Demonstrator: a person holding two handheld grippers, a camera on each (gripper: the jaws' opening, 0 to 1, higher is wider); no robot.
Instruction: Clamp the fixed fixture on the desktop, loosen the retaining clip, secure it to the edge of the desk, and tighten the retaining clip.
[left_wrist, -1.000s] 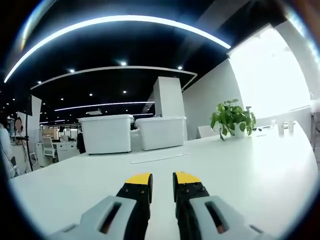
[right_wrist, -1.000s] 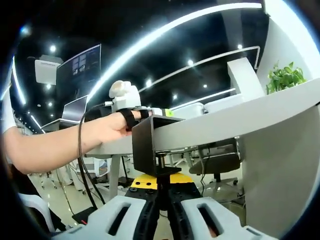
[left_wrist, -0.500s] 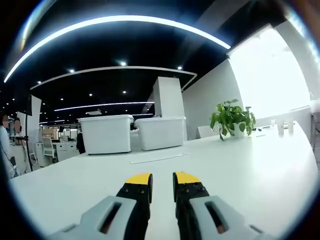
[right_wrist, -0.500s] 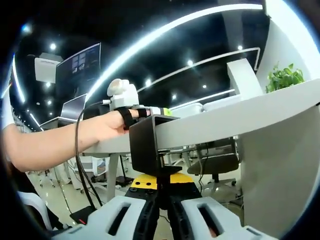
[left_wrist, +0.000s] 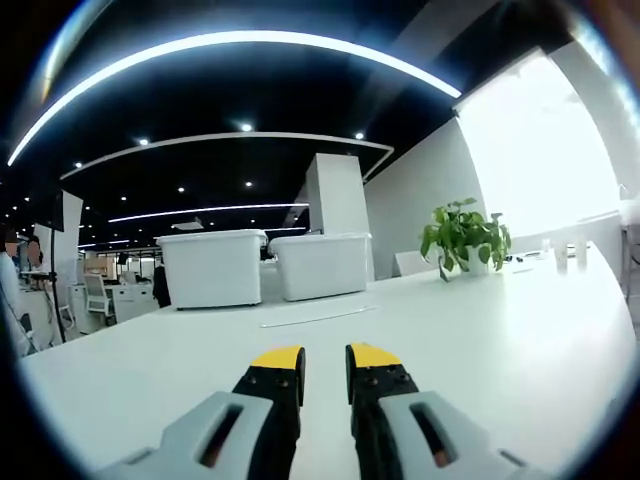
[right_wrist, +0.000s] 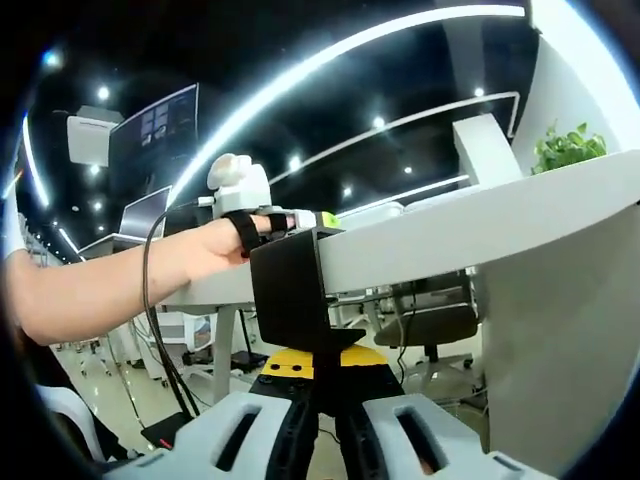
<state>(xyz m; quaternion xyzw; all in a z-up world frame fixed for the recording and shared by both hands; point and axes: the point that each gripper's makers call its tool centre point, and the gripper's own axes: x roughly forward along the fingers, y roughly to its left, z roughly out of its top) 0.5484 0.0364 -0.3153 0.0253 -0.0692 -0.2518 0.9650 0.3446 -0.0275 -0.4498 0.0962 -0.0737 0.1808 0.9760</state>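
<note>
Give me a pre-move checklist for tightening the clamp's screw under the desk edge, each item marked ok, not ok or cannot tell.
1. Black clamp bracket hooked over the desk edge: ok, its top lip sits on the edge and its body hangs below.
2. Right gripper shut on the screw under the bracket: ok, the fingers meet around a dark stem there.
3. Screw pad pressed against the desk underside: cannot tell, hidden behind the bracket.
4. Person's hand steadying at the bracket top: ok, it rests beside it on the desk.
5. Left gripper out of the way: ok, fingers slightly apart over the white desktop, holding nothing.
</note>
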